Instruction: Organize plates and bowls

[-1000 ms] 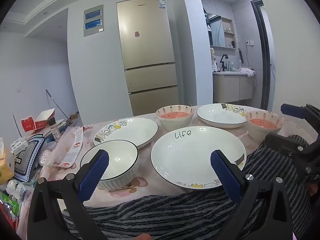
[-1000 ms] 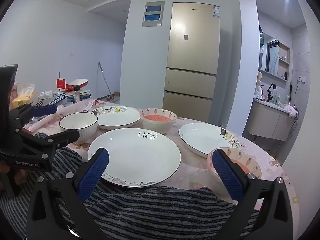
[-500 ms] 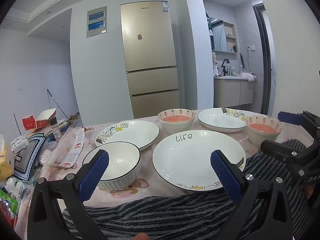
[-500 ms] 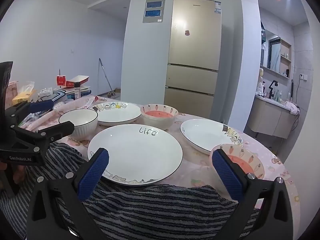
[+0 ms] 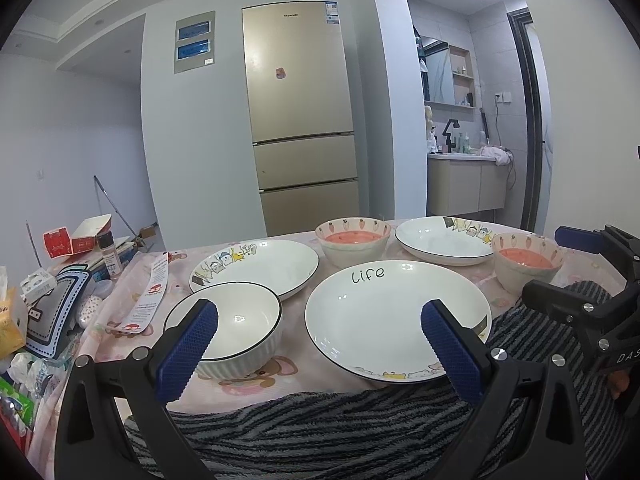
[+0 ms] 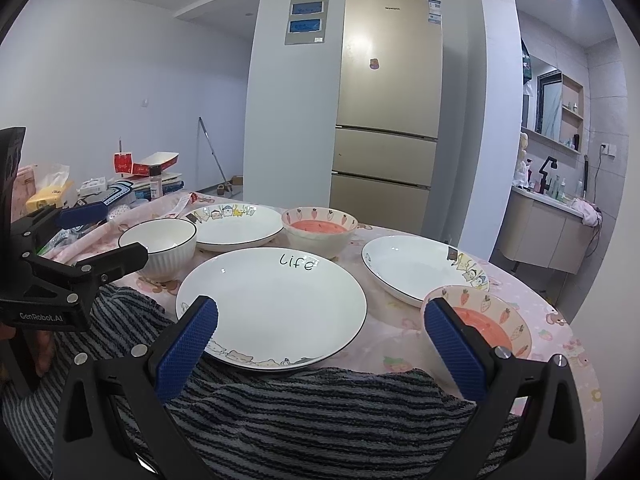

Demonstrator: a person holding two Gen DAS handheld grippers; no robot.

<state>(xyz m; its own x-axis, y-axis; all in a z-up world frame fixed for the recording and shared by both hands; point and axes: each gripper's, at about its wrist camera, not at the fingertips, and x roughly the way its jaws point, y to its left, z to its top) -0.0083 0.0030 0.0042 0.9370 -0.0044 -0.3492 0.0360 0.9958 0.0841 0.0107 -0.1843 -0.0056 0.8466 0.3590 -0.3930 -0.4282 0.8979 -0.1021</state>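
Observation:
A large white "life" plate [image 5: 394, 312] [image 6: 272, 300] lies on the pink table in front of both grippers. A white ribbed bowl [image 5: 230, 326] [image 6: 160, 246] sits to its left. Two cartoon plates [image 5: 260, 266] [image 5: 440, 240] and two pink carrot bowls [image 5: 352, 240] [image 5: 526, 260] stand behind and to the right. My left gripper [image 5: 318, 338] is open and empty over the near table edge. My right gripper [image 6: 320, 336] is open and empty too, with the near carrot bowl [image 6: 490, 320] behind its right finger.
A striped grey towel [image 5: 320, 428] covers the near table edge. Boxes, a bottle and packets [image 5: 60, 280] crowd the left end of the table. A tall beige fridge [image 5: 300, 120] stands behind, and a bathroom vanity [image 5: 464, 184] at the back right.
Both grippers have risen or tilted slightly, so the dishes sit a little lower in each view. Both stay open and empty. No dish has moved.

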